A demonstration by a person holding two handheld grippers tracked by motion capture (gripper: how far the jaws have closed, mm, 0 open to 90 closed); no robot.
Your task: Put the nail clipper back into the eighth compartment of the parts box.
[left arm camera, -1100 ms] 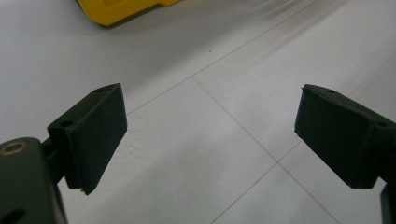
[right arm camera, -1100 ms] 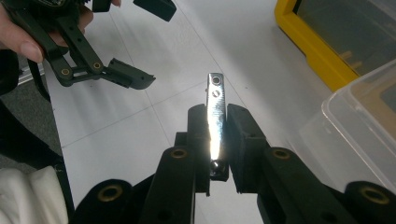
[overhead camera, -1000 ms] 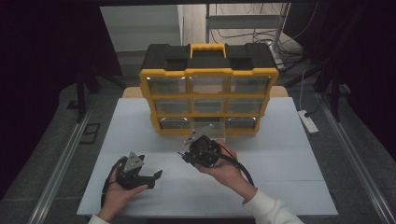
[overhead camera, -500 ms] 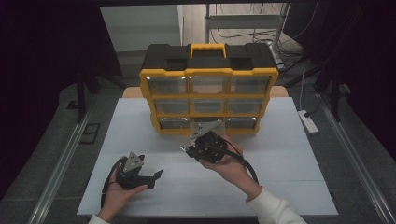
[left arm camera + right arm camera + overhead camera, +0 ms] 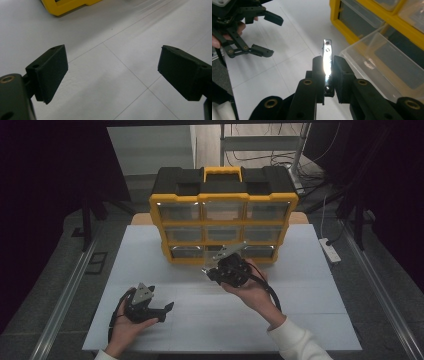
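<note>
Metal strip [image 5: 327, 58] between right hand-held gripper [image 5: 328, 65] jaws, beside drawer [image 5: 384, 65]

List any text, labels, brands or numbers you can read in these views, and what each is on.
None can be read.
Yellow and black drawer organizer: no label or brand shows on its frame or clear drawer fronts.
Shiny metal strip held in the right gripper: glare, two holes, no marking legible.
Left gripper: plain black jaws, no print.
White table: seam lines and no print.

Glossy metal strip [image 5: 327, 58]; matt black jaws.
</note>
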